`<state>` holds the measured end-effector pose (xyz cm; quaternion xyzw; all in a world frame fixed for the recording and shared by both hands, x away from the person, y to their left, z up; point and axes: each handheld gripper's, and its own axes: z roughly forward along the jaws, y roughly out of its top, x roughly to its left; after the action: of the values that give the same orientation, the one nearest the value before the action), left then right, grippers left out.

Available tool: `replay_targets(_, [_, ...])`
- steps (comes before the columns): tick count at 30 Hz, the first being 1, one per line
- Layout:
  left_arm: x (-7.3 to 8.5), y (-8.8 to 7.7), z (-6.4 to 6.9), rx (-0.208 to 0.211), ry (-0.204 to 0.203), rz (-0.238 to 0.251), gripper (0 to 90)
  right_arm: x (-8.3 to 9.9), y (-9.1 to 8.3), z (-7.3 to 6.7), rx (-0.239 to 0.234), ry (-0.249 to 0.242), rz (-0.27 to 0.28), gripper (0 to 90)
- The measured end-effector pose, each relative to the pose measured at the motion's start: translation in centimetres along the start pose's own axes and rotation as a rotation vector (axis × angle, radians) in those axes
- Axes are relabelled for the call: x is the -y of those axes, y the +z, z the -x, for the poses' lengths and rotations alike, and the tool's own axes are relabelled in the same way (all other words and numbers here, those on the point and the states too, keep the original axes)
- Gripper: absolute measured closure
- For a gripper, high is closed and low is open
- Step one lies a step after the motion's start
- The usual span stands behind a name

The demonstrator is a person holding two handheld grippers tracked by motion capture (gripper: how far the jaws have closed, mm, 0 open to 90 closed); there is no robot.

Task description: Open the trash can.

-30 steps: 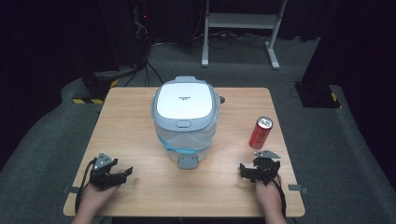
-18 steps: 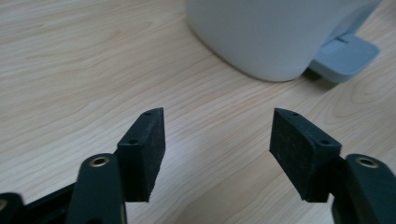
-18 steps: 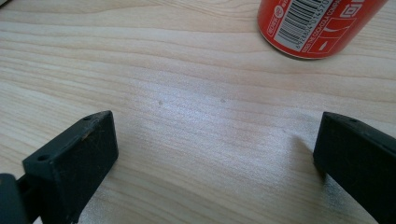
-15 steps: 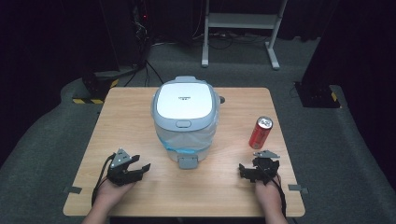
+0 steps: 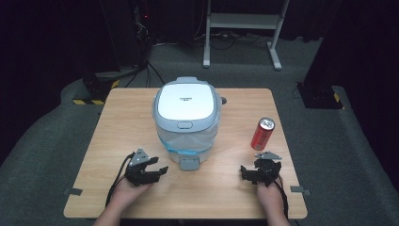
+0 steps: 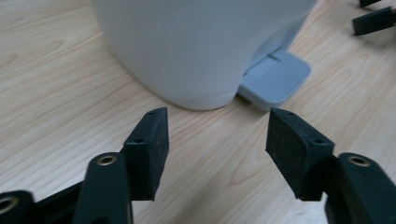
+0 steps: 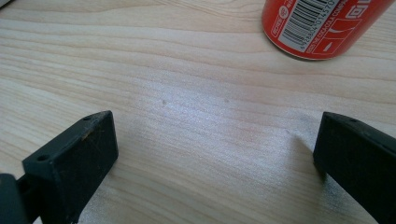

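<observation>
A grey container with a white lid (image 5: 187, 100) stands mid-table, a grey pedal-like tab (image 5: 189, 162) jutting from its front base. My left gripper (image 5: 157, 165) lies on the wood just left of that tab, open and empty. In the left gripper view its jaws (image 6: 217, 128) frame the container's pale wall (image 6: 205, 46) and the tab (image 6: 275, 77) close ahead. A red drink can (image 5: 262, 133) stands upright at the right. My right gripper (image 5: 244, 173) rests open in front of it, holding nothing. The can (image 7: 322, 23) shows past its wide jaws (image 7: 215, 135).
The wooden table (image 5: 117, 122) has bare room on both sides of the container. Around it are grey carpet, a white metal stand (image 5: 242, 28) behind, and dark equipment. The right gripper's jaw tips (image 6: 373, 18) appear far off in the left gripper view.
My left gripper has slid right along the table from the front left corner toward the container's tab. The right gripper, the can and the container have stayed put.
</observation>
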<state>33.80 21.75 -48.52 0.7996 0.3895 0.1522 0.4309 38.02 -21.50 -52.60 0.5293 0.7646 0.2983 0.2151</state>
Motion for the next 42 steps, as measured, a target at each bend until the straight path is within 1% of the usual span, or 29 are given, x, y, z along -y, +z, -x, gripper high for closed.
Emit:
replay_targets(3, [-0.2,0.3,0.6,0.01,0.003,0.019,45.2,0.0,0.0,0.0,-0.001,-0.001,0.0,0.0])
replay_targets(5, [-0.4,0.6,0.9,0.018,0.0,0.019,46.9,0.0,0.0,0.0,-0.002,-0.007,0.001,0.0])
replay_targets(10, [-0.8,1.3,2.0,0.037,0.038,0.025,52.6,0.0,0.0,0.0,-0.005,-0.011,0.001,0.0])
replay_targets(11, [-0.8,1.4,2.2,0.037,0.049,0.033,54.4,0.0,0.0,0.0,-0.006,-0.01,0.001,0.0])
replay_targets(12, [-0.9,1.4,2.4,0.028,0.068,0.041,57.0,0.0,0.0,0.0,-0.006,-0.01,0.001,0.0])
replay_targets(13, [-0.9,1.5,2.6,0.029,0.071,0.051,59.6,0.0,0.0,0.0,-0.006,-0.01,0.001,0.0])
replay_targets(15, [-1.0,1.8,2.9,0.048,0.075,0.058,64.2,0.0,0.0,0.0,-0.006,-0.01,0.001,0.0])
replay_targets(17, [-1.0,2.1,3.2,0.052,0.092,0.056,68.1,0.0,0.0,0.0,-0.006,-0.011,0.001,0.0])
replay_targets(18, [-1.1,2.3,3.4,0.057,0.093,0.053,69.8,0.0,0.0,0.0,-0.006,-0.01,0.001,0.0])
replay_targets(21, [-1.4,3.0,4.0,0.06,0.115,0.047,73.3,0.0,0.0,0.0,-0.006,-0.01,0.001,0.0])
replay_targets(24, [-1.7,3.5,4.4,0.057,0.118,0.055,75.3,0.0,0.0,0.0,-0.006,-0.011,0.001,0.0])
replay_targets(26, [-1.9,3.8,4.6,0.062,0.119,0.052,77.6,0.0,0.0,0.0,-0.006,-0.01,0.001,0.0])
replay_targets(28, [-2.1,4.3,4.9,0.066,0.128,0.046,78.2,0.0,0.0,0.0,-0.006,-0.01,0.001,0.0])
replay_targets(32, [-2.3,4.9,5.1,0.07,0.117,0.043,77.3,0.0,0.0,0.0,-0.006,-0.01,0.001,0.0])
replay_targets(33, [-2.3,5.0,5.0,0.064,0.126,0.039,76.7,0.0,0.0,0.0,-0.006,-0.011,0.001,0.0])
replay_targets(35, [-2.4,5.3,5.0,0.067,0.123,0.035,75.1,0.0,0.0,0.0,-0.007,-0.012,0.001,0.0])
replay_targets(36, [-2.4,5.4,5.1,0.065,0.125,0.033,74.0,0.0,0.0,0.0,-0.008,-0.013,0.001,0.0])
replay_targets(38, [-2.5,5.7,5.2,0.055,0.143,0.03,72.1,0.0,0.0,0.0,-0.011,-0.012,-0.001,0.0])
replay_targets(42, [-2.5,6.2,5.3,0.045,0.155,0.014,70.0,0.0,0.0,-0.1,-0.012,-0.015,0.0,0.0])
